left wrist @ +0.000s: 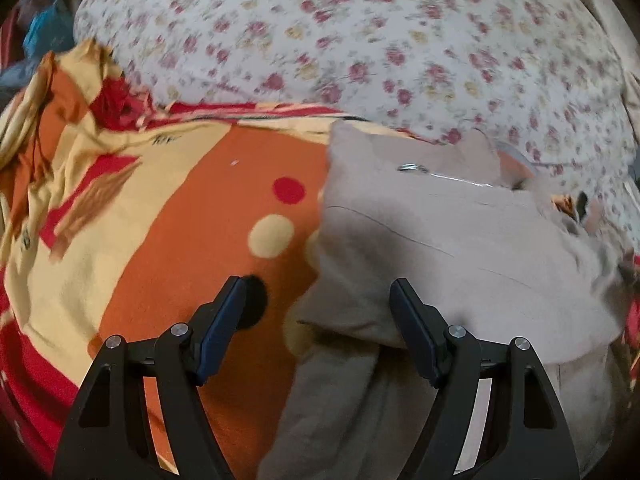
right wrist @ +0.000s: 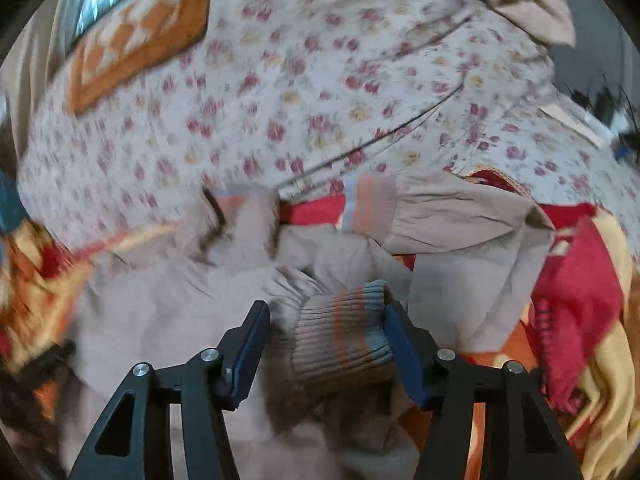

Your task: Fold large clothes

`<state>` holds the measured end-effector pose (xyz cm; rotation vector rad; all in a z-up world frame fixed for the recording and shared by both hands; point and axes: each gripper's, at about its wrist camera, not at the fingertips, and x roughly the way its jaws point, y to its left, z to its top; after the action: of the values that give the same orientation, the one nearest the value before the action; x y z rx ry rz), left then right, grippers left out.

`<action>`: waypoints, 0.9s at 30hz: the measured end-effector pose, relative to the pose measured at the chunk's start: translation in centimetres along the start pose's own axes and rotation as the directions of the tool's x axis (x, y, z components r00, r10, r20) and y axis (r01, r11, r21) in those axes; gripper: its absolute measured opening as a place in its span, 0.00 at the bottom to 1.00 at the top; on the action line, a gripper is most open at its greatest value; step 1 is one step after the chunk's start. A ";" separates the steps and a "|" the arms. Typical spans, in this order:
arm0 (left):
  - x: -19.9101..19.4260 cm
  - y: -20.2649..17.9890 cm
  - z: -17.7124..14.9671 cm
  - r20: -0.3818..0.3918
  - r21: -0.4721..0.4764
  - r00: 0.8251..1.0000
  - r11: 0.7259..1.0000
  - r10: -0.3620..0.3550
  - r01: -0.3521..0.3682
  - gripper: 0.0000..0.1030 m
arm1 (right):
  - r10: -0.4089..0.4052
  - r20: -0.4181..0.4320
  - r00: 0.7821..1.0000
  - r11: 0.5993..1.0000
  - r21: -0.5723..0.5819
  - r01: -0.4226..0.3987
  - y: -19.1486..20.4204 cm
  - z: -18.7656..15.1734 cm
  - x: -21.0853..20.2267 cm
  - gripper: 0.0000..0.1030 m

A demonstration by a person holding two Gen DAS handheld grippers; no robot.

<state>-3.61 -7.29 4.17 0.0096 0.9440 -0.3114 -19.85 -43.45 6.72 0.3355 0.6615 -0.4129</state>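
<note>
A floral sheet [left wrist: 360, 48] covers the far part of the bed; an orange, red and cream blanket [left wrist: 168, 208] covers the near part. On the blanket lies the beige jacket [left wrist: 440, 240], bunched and only partly folded. The left gripper [left wrist: 318, 320] hovers over the jacket's edge, jaws wide and empty. The right gripper [right wrist: 326, 344] has its jaws parted around the ribbed cuff [right wrist: 344, 336], one pad touching it. If the cuff snags on that pad, the sleeve may drag and undo the fold.

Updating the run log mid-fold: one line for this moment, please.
garment: beige jacket on orange blanket | left tool: open, empty | right tool: open around ribbed cuff
</note>
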 end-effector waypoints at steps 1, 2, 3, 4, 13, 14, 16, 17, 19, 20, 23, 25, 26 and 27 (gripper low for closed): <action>0.2 0.7 0.2 -0.006 -0.031 1.000 0.999 -0.008 0.008 0.73 | -0.016 -0.022 1.000 1.000 -0.009 0.016 0.0 -0.3 1.2 0.56; 0.3 1.0 0.3 -0.009 -0.045 1.000 0.999 -0.009 0.008 0.73 | -0.030 -0.051 0.998 1.000 -0.008 0.029 -0.3 -0.7 2.6 0.56; 0.4 1.5 0.5 -0.011 -0.063 1.000 0.998 -0.005 0.005 0.73 | -0.044 -0.076 0.996 0.999 -0.007 0.044 -0.7 -1.0 4.1 0.56; 0.4 1.8 0.6 -0.012 -0.074 1.000 0.997 -0.004 0.003 0.73 | -0.051 -0.087 0.995 0.999 -0.007 0.050 -1.0 -1.2 5.0 0.56; -2.3 2.3 0.7 -0.074 0.064 0.993 0.994 -0.087 0.092 0.73 | 0.029 -0.040 0.999 0.999 0.030 -0.028 -1.7 -0.4 0.3 0.65; -2.5 2.0 0.5 -0.086 0.096 0.991 0.990 -0.099 0.107 0.73 | 0.055 -0.031 0.998 0.998 0.033 -0.054 -1.5 -0.4 -0.5 0.67; -2.9 0.9 -0.3 -0.110 0.188 0.988 0.974 -0.107 0.126 0.73 | 0.100 -0.028 0.995 0.995 0.026 -0.099 -0.7 -0.6 -1.4 0.72; -3.0 0.4 -0.6 -0.108 0.227 0.990 0.967 -0.092 0.115 0.73 | 0.115 -0.033 0.993 0.993 0.017 -0.114 -0.3 -0.8 -1.6 0.73; -2.5 -0.6 -1.1 -0.093 0.276 0.995 0.959 -0.042 0.066 0.73 | 0.117 -0.046 0.992 0.993 -0.004 -0.117 0.6 -1.3 -1.6 0.73; -2.0 -0.9 -1.2 -0.091 0.285 0.996 0.958 -0.016 0.041 0.73 | 0.116 -0.050 0.992 0.993 -0.016 -0.117 0.9 -1.6 -1.6 0.73; -0.5 -0.8 -0.2 -0.055 0.222 0.997 0.974 0.055 -0.041 0.73 | 0.109 -0.067 0.992 0.993 -0.029 -0.111 1.2 -2.0 -1.3 0.73; 0.0 0.3 0.5 -0.039 0.148 0.997 0.987 0.068 -0.062 0.73 | 0.108 -0.067 0.992 0.994 -0.019 -0.109 0.8 -2.1 -1.5 0.73; 0.2 1.0 0.9 -0.031 0.110 0.996 0.991 0.081 -0.077 0.73 | 0.109 -0.060 0.992 0.994 -0.010 -0.109 0.6 -2.1 -1.7 0.73; 0.4 1.8 1.2 -0.021 0.065 0.995 0.993 0.102 -0.100 0.73 | 0.105 -0.049 0.993 0.994 0.001 -0.105 0.2 -2.0 -2.0 0.73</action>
<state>-1.97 -5.83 4.31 0.1200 0.9537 -0.2485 -22.20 -41.91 6.61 0.3780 0.6886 -0.3041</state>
